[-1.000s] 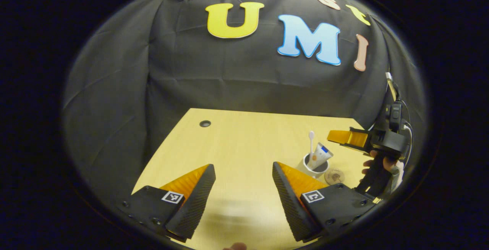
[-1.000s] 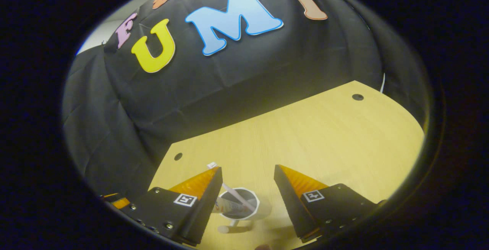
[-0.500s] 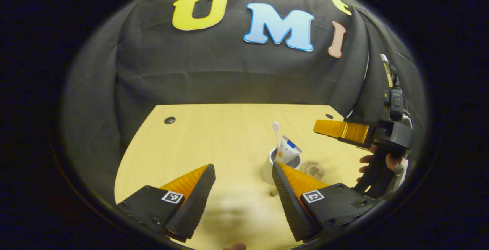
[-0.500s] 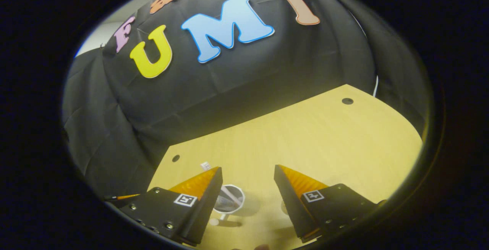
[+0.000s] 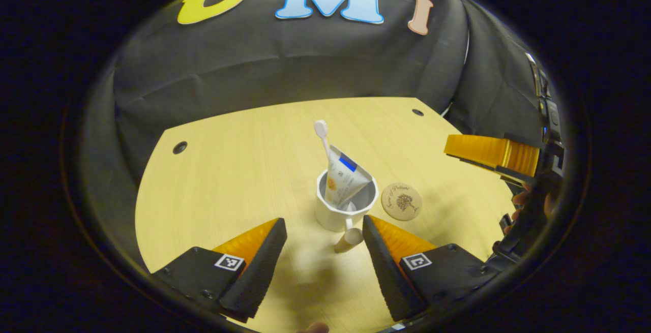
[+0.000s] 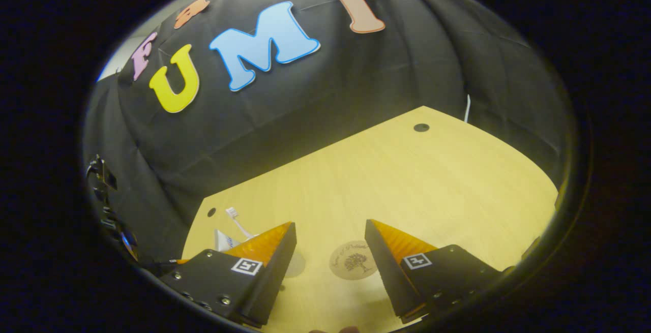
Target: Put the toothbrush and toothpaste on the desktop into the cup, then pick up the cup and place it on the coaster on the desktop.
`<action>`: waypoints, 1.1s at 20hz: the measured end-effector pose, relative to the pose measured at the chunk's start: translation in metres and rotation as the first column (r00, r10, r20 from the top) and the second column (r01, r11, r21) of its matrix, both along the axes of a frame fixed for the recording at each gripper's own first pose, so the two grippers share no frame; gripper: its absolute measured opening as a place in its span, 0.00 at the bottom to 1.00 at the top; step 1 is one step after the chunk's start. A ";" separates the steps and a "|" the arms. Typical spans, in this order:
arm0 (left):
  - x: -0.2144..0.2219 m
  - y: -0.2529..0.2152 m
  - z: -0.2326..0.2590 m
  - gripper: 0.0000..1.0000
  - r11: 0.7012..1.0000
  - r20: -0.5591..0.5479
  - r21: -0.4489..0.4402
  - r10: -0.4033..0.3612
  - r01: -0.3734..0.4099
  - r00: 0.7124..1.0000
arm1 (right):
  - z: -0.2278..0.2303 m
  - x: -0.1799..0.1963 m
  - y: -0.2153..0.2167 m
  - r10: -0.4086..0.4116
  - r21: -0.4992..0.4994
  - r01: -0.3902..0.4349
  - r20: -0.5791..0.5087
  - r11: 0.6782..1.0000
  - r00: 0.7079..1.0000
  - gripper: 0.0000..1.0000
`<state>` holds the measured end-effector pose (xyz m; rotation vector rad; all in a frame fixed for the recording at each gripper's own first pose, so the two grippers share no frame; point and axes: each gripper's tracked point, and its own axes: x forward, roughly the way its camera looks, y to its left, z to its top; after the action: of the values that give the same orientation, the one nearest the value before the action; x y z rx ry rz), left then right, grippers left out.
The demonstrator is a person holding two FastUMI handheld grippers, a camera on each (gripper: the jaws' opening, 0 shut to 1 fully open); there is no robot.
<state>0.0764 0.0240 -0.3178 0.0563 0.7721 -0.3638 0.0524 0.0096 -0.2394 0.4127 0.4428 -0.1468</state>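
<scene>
Both tongs (image 5: 323, 234) (image 6: 329, 239) spread, empty; cup (image 5: 339, 212) mostly hidden behind right tongs' finger

Both views are dim and warm-toned, the wooden desk (image 5: 244, 170) the only brightly lit surface while the black cloth wall (image 5: 285, 63) falls off to near darkness toward 9 and 3 o'clock. Soft, blurred shadows lie on the desk toward 6 o'clock — light seems to come from overhead. Fisheye distortion bows the desk's edges and smears detail at the rim; the centre stays fairly sharp.
</scene>
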 end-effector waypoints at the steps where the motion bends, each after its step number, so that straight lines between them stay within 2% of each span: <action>1: -0.001 -0.005 -0.006 0.97 1.000 -0.020 0.007 -0.016 0.016 1.000 | -0.002 -0.004 -0.007 -0.018 0.002 0.018 -0.005 1.000 1.000 0.85; 3: 0.000 -0.009 -0.018 0.94 0.999 -0.067 0.026 -0.042 0.044 0.997 | -0.003 -0.011 -0.021 -0.053 0.005 0.053 -0.010 0.999 0.999 0.85; 6: 0.007 -0.012 -0.035 0.97 0.994 -0.135 0.081 -0.059 0.070 0.989 | -0.004 -0.020 -0.040 -0.100 0.003 0.100 -0.014 0.995 0.995 0.85; 7: 0.009 -0.012 -0.040 0.94 0.992 -0.152 0.101 -0.061 0.077 0.986 | -0.005 -0.022 -0.045 -0.113 0.004 0.113 -0.018 0.994 0.993 0.85; 8: 0.012 -0.011 -0.046 0.97 0.990 -0.169 0.117 -0.062 0.082 0.984 | -0.007 -0.024 -0.049 -0.124 0.007 0.124 -0.022 0.992 0.992 0.85; 9: 0.014 -0.011 -0.049 0.94 0.988 -0.184 0.127 -0.064 0.088 0.981 | -0.009 -0.026 -0.053 -0.136 0.010 0.136 -0.026 0.991 0.990 0.85; 10: 0.016 -0.012 -0.052 0.97 0.986 -0.203 0.135 -0.067 0.095 0.977 | -0.010 -0.027 -0.057 -0.145 0.014 0.146 -0.030 0.989 0.989 0.85; 11: 0.017 -0.013 -0.058 0.94 0.984 -0.221 0.148 -0.067 0.101 0.973 | -0.011 -0.029 -0.059 -0.154 0.016 0.154 -0.035 0.988 0.988 0.85; 15: 0.023 -0.018 -0.072 0.93 0.975 -0.274 0.183 -0.072 0.126 0.959 | -0.014 -0.034 -0.070 -0.176 0.018 0.177 -0.050 0.984 0.983 0.85; 17: 0.025 -0.024 -0.078 0.84 0.973 -0.291 0.188 -0.074 0.133 0.954 | -0.016 -0.035 -0.075 -0.185 0.019 0.186 -0.056 0.982 0.981 0.85; 18: 0.023 -0.029 -0.081 0.83 0.975 -0.307 0.174 -0.082 0.140 0.948 | -0.017 -0.037 -0.078 -0.190 0.020 0.191 -0.058 0.981 0.980 0.85; 20: 0.021 -0.031 -0.085 0.63 0.975 -0.320 0.182 -0.064 0.128 0.945 | -0.019 -0.041 -0.084 -0.197 0.024 0.199 -0.067 0.980 0.978 0.85; 21: 0.018 -0.031 -0.088 0.58 0.978 -0.330 0.177 -0.048 0.112 0.943 | -0.021 -0.044 -0.086 -0.196 0.029 0.199 -0.072 0.980 0.978 0.85; 22: 0.020 -0.033 -0.089 0.47 0.979 -0.331 0.167 -0.051 0.112 0.942 | -0.022 -0.046 -0.087 -0.198 0.032 0.201 -0.079 0.979 0.977 0.85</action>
<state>0.0968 -0.0091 -0.4065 0.2073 1.1328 -0.3851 0.0069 -0.0773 -0.2615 0.4920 0.4786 -0.3494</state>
